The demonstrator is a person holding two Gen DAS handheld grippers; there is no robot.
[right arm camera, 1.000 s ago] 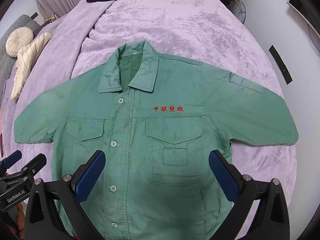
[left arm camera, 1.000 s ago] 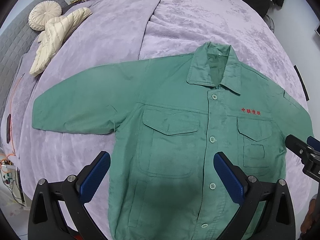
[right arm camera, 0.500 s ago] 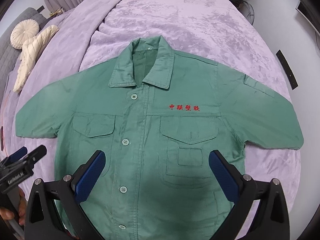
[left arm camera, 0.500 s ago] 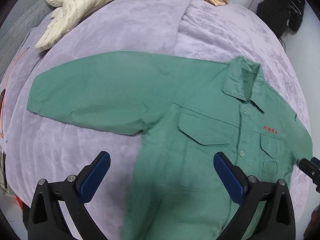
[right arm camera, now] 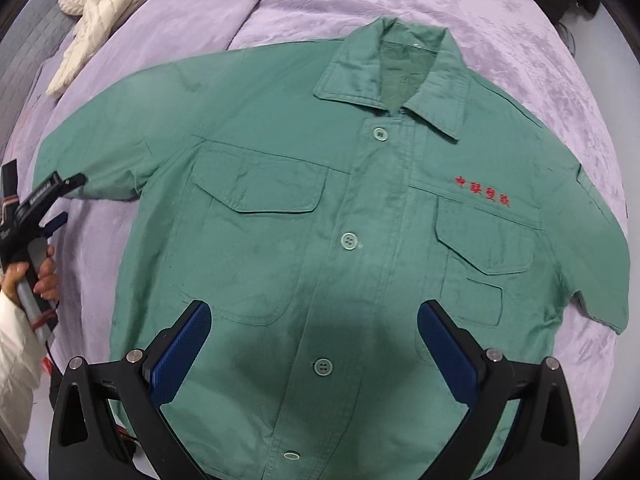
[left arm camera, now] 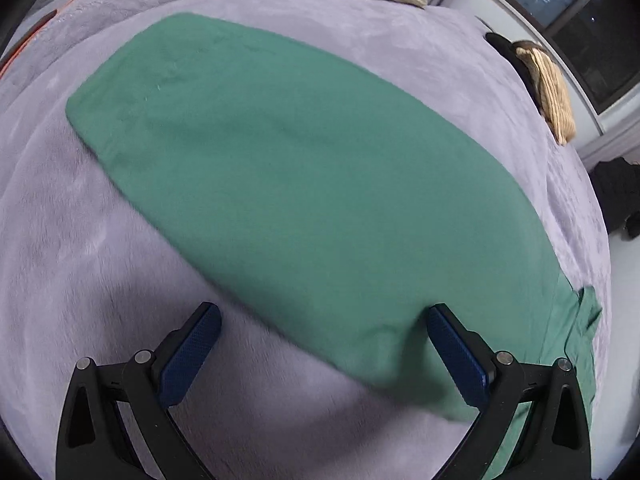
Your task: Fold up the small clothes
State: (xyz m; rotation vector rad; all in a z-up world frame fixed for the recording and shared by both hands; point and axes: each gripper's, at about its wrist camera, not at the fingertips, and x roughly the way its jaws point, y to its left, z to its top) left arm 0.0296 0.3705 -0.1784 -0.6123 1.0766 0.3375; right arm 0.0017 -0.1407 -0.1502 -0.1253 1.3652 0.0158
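A green button-up shirt (right arm camera: 320, 208) with red embroidered characters lies flat, front up, on a purple blanket (right arm camera: 360, 4). In the left wrist view its left sleeve (left arm camera: 304, 184) fills the frame, stretched out across the blanket. My left gripper (left arm camera: 324, 348) is open, low over the sleeve near the armpit; its right finger is at the sleeve's lower edge. It also shows in the right wrist view (right arm camera: 60, 200), at the sleeve cuff. My right gripper (right arm camera: 314, 350) is open above the shirt's lower front, over the button placket.
A cream pillow and a cream padded jacket (right arm camera: 100, 12) lie at the bed's far left. A tan knit garment on a dark one (left arm camera: 548, 88) lies at the far edge. Dark clothes (left arm camera: 616, 196) hang by the wall.
My left gripper has swung left and dropped close over the shirt's left sleeve. My right gripper has moved a little left and closer to the shirt front. Both stay open.
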